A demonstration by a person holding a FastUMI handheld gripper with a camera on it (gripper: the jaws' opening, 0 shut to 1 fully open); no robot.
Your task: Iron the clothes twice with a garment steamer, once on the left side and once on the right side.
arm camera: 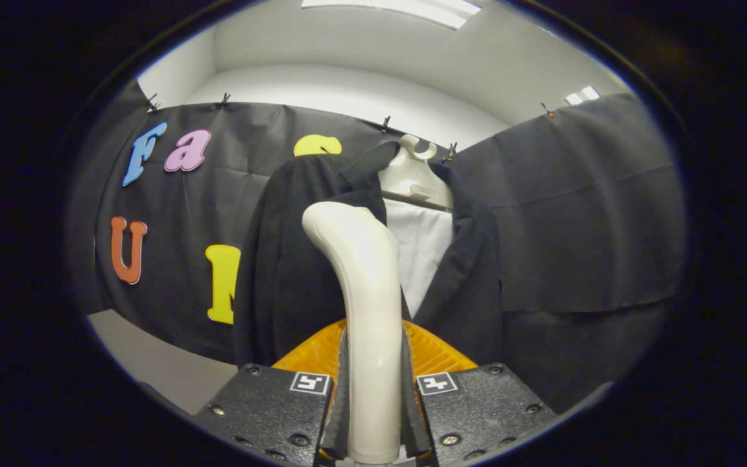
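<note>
A cream garment steamer stands upright between my fingers, its curved head rising in front of the clothes. My gripper is shut on the steamer's handle, both fingers pressing its sides. Just beyond it hangs a black jacket over a white shirt on a cream hanger stand. The steamer's head sits before the jacket's left half, close to the lapel; whether it touches the cloth I cannot tell.
An orange ribbed piece shows low behind the steamer handle, in front of the jacket's hem. Black cloth walls close the booth behind and to the right. A pale floor patch lies at the lower left.
</note>
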